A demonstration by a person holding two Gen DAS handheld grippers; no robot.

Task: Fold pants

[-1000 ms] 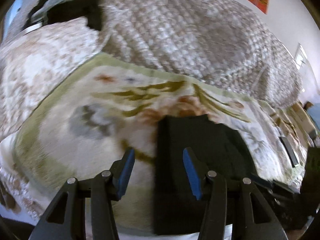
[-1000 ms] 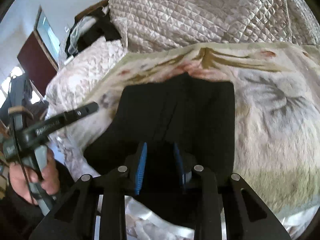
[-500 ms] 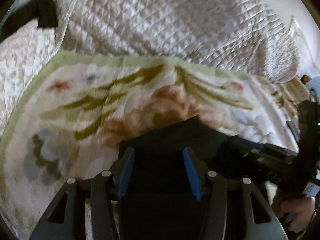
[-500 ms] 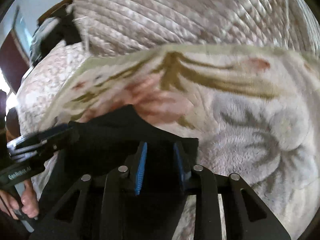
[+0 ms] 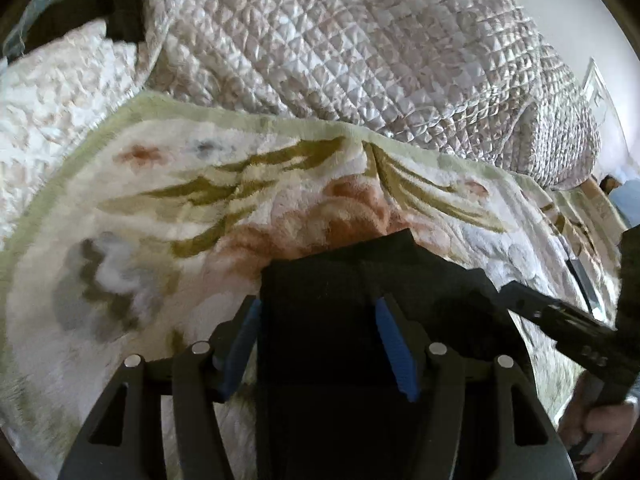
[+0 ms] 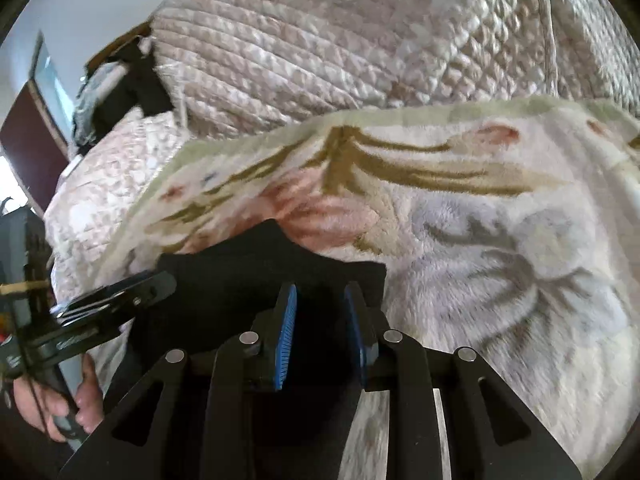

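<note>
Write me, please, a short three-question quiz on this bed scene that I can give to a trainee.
1. Multiple choice: what do the black pants lie on?
A) a bare wooden floor
B) a flowered plush blanket
C) a glass table
2. True or false: a quilted bedspread lies beyond the blanket's far edge.
3. Fill in: the border along the blanket's far edge is pale ___.

Key: 1 B; 2 true; 3 green.
</note>
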